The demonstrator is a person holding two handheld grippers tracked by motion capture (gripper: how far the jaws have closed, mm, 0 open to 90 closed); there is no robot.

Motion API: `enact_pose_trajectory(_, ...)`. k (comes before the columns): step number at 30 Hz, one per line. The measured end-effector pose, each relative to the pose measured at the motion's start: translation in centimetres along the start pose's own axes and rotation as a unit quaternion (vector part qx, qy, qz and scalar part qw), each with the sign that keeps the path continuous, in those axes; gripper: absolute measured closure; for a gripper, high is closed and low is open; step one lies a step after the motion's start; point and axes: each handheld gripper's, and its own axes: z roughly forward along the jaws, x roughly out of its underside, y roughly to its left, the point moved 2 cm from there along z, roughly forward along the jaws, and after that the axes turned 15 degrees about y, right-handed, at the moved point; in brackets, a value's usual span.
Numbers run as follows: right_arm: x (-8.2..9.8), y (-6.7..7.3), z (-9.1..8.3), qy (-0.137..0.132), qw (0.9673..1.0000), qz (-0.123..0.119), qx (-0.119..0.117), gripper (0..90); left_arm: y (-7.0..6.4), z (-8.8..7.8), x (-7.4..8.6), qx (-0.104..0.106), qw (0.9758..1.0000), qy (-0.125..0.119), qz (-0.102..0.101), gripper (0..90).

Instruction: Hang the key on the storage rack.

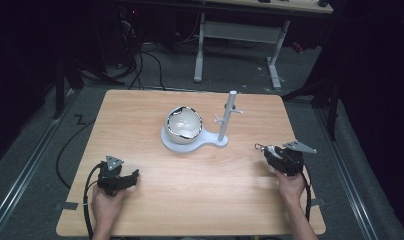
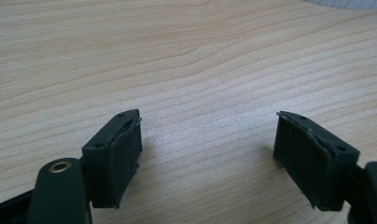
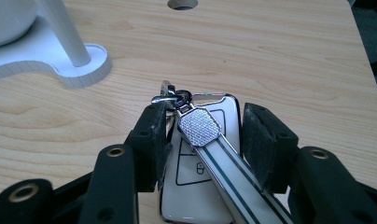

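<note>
Key fob (image 3: 203,158), white with a dark outline of buttons and a striped strap ending in a glittery tab, sits clamped between the jaws of the right tongs (image 3: 203,135), low over the near right part of the counter (image 1: 155,200). In the high view its metal ring pokes out leftward from the right tongs (image 1: 270,151). The jaws press on its two long edges, closed in to the fob's width.

It looks like a light, rigid, glossy thing, so I judge it could slide in the pads if squeezed weakly; holding it across the flat sides near the middle seems surest. The ring and strap are loose and would likely swing.

Left tongs (image 2: 207,147) stand wide open with nothing between them, resting over bare wood at the near left (image 1: 121,181).

A white stand (image 1: 192,140) with a bowl (image 1: 183,123) and a pegged post (image 1: 226,117) sits mid-counter, well apart from both.
</note>
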Motion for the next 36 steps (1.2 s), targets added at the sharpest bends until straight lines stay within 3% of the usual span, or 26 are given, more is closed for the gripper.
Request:
enact_pose_trajectory(16,-1.5,1.3,-2.4,-0.023,0.9992,-0.033,-0.008,51.5,0.0,0.0,0.0,0.000,1.0000,0.000,0.000,23.8)
enact_pose_trajectory(22,-2.1,1.7,-3.2,-0.031,0.9986,-0.033,-0.027,51.5,0.0,0.0,0.0,0.000,1.0000,0.000,0.000,23.9)
enact_pose_trajectory(36,-3.9,3.0,-5.2,-0.047,0.9965,-0.052,-0.045,51.5,0.0,0.0,0.0,0.000,1.0000,0.000,0.000,23.9)
